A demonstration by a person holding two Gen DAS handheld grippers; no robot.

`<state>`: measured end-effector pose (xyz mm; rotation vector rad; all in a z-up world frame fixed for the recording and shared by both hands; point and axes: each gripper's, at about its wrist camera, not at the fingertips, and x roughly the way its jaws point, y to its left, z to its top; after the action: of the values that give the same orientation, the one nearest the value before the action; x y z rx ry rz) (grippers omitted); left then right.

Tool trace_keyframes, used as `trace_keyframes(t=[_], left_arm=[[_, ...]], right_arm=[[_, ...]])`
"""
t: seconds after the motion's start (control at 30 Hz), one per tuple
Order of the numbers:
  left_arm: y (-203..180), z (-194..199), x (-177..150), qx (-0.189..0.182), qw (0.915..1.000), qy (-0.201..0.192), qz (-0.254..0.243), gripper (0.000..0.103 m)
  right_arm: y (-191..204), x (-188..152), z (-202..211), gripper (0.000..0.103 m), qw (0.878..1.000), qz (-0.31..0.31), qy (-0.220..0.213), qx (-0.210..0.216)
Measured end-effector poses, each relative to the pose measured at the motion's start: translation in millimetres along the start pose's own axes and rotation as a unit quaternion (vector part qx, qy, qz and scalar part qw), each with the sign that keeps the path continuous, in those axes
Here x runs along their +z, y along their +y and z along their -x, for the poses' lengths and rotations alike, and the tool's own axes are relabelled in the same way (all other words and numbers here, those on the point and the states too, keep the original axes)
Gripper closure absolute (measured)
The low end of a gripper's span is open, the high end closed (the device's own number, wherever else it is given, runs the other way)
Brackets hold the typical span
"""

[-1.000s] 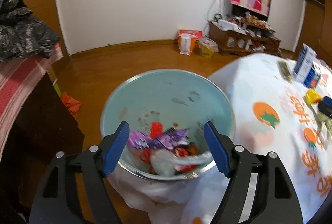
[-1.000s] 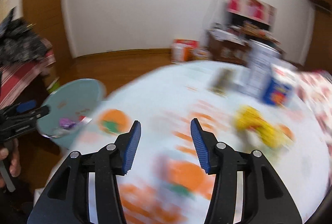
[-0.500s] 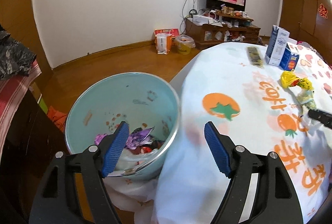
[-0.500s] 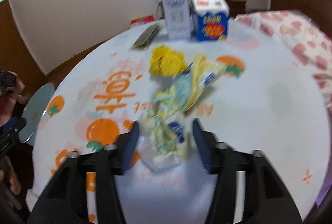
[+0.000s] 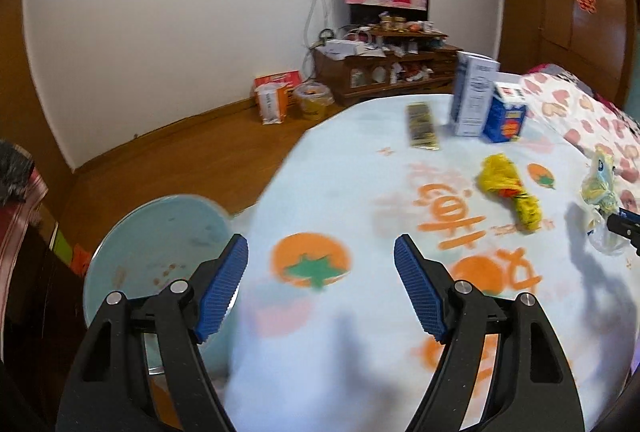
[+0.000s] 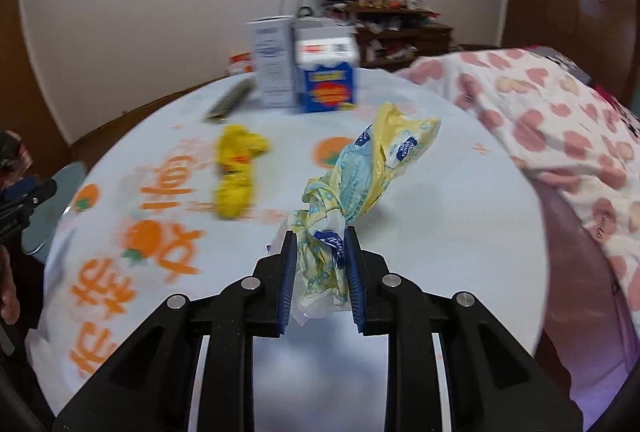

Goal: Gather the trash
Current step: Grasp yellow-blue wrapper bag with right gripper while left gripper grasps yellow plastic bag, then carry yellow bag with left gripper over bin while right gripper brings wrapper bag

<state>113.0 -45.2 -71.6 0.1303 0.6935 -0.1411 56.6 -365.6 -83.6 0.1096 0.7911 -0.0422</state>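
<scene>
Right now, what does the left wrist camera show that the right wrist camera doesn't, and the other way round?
Only the left wrist view shows the left gripper open over the tablecloth and the inside wall of the blue bin beside the table.

Only the right wrist view shows the right gripper shut on the knotted plastic bag, close up.

Both show the yellow wrapper, the white carton, the blue carton, the dark flat packet and the orange-print tablecloth.

Crinkled thin plastic wrapper point(image 6: 362, 176); ribbed blue rubbery fingers point(image 6: 287, 284); printed cloth over the bench point(image 5: 360, 172); glossy wooden floor point(image 5: 192, 152).
</scene>
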Motion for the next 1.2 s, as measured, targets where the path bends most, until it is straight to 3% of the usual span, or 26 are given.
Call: trace_keyframes(t=[0.2, 0.3, 0.33, 0.47, 0.73, 0.8, 0.9, 0.93, 1.0, 1.07, 1.2], left_arm=[[-71.5, -14.3, 18.0, -0.025, 0.9993, 0.000, -0.028, 0.029], [-105.3, -26.4, 25.7, -0.039, 0.9986, 0.007, -0.034, 0.029], [-113.4, -29.8, 27.1, -0.041, 0.9985, 0.009, -0.036, 0.029], [-148.7, -48.7, 29.9, -0.047, 0.9974, 0.026, -0.048, 0.029], [-186.7, -83.5, 23.4, -0.060, 0.9944, 0.068, -0.054, 0.030], [-190.6, -90.0, 22.0, -0.064, 0.9930, 0.081, -0.057, 0.035], [-191.3, -96.2, 22.3, -0.099, 0.9890, 0.099, -0.048, 0.058], [-191.5, -99.1, 21.7, -0.113, 0.9867, 0.107, -0.047, 0.076], [-191.2, -103.2, 19.0, -0.128, 0.9837, 0.119, -0.043, 0.079], [-190.0, -99.3, 19.0, -0.136, 0.9833, 0.111, -0.048, 0.081], [-179.6, -83.9, 20.0, -0.139, 0.9844, 0.092, -0.057, 0.081]], right_arm=[[-17.6, 0.8, -12.2, 0.076, 0.997, 0.056, 0.008, -0.060], [-23.3, 2.2, -23.9, 0.073, 0.997, 0.059, 0.013, -0.058], [-26.8, 1.7, -26.3, 0.070, 0.997, 0.053, 0.012, -0.053], [-41.7, -0.2, -24.4, 0.041, 0.999, 0.023, -0.005, -0.032], [-73.7, -5.1, -8.7, 0.040, 0.999, -0.036, -0.033, -0.012], [-75.8, -5.3, -10.7, 0.040, 0.998, -0.047, -0.030, 0.002], [-74.0, -5.5, -20.6, 0.050, 0.998, -0.055, -0.014, 0.022], [-73.1, -6.6, -23.7, 0.061, 0.998, -0.055, -0.010, 0.025], [-71.6, -8.5, -29.1, 0.075, 0.997, -0.060, -0.004, 0.040], [-69.1, -8.1, -28.0, 0.082, 0.997, -0.059, -0.008, 0.041], [-61.7, -2.7, -19.2, 0.085, 0.998, -0.050, -0.020, 0.041]])
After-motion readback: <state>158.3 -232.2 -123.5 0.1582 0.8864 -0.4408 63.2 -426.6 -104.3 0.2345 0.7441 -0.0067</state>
